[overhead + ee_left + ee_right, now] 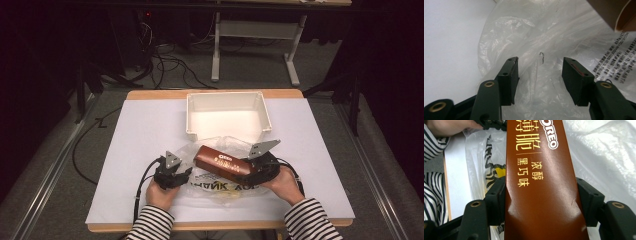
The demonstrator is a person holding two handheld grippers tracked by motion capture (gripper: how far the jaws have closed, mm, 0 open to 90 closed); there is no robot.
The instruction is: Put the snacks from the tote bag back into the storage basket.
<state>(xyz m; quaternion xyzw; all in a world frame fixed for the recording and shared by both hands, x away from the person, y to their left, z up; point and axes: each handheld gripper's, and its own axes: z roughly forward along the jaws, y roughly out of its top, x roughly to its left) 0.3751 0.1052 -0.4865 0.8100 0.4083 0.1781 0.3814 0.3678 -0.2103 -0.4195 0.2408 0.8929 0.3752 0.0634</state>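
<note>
A brown Oreo box (220, 161) lies tilted over a crumpled clear plastic bag (216, 189) with black print near the table's front. My right gripper (246, 170) is shut on the box's near end. In the right gripper view both pads press the box (541, 170) and dent its sides, and my right gripper (540, 187) hides nothing of the label. At the bag's left edge, my left gripper (187, 173) stands open. In the left gripper view a raised fold of the bag (536, 32) sits between the spread jaws of my left gripper (540, 62), untouched by the pads. A corner of the box (614, 12) shows top right.
A white rectangular tray (265, 112) stands behind the bag at the table's back centre. The white table top (145, 130) stretches bare to the left and right. A person's hands in striped sleeves (150, 225) come in from the front edge. Cables trail from both grippers.
</note>
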